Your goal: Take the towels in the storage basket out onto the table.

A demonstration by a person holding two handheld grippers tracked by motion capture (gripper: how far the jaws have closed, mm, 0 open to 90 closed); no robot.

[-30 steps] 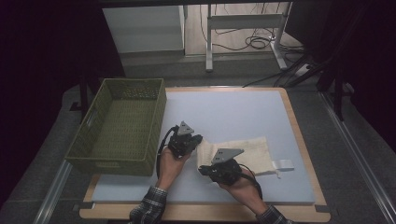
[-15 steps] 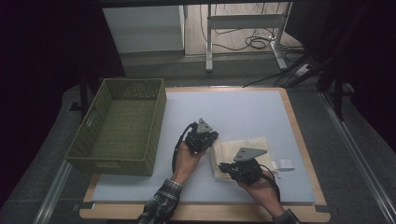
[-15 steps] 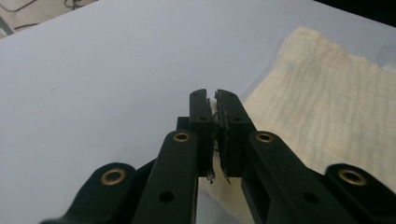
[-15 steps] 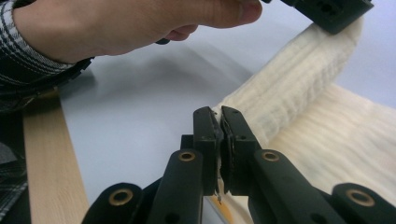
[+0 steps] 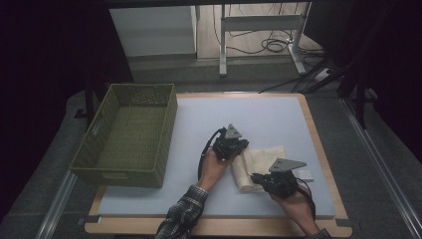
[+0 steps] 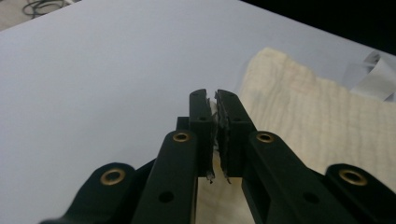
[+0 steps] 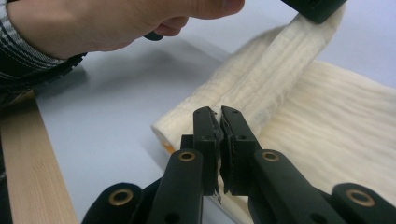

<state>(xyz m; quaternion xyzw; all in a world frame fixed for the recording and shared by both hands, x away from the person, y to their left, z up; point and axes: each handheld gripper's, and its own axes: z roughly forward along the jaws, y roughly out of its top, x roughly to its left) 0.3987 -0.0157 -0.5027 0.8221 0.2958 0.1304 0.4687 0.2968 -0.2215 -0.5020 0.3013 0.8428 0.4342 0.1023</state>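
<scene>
A cream cloth (image 5: 266,158) lies on the pale blue mat (image 5: 249,114), its left part lifted into a long fold. My left gripper (image 5: 243,149) is shut on the far end of that fold, and a sliver of cloth (image 6: 303,112) shows between its jaws (image 6: 212,95). My right gripper (image 5: 255,178) is shut on the near end of the fold; in its own view the jaws (image 7: 218,112) pinch the edge of the rolled-over cloth (image 7: 327,140). The person's left hand (image 7: 93,28) and the left gripper (image 7: 317,7) appear farther off there.
A green woven basket (image 5: 124,172) stands on the left of the mat. A white slip of paper (image 5: 304,174) pokes out from under the cloth's right edge. The wooden table border (image 5: 219,226) runs along the near side. Beyond the table are desk legs and cables.
Both hands have moved to the right across the mat, carrying the cloth's left edge over the rest of it. Both grippers stayed shut throughout.
</scene>
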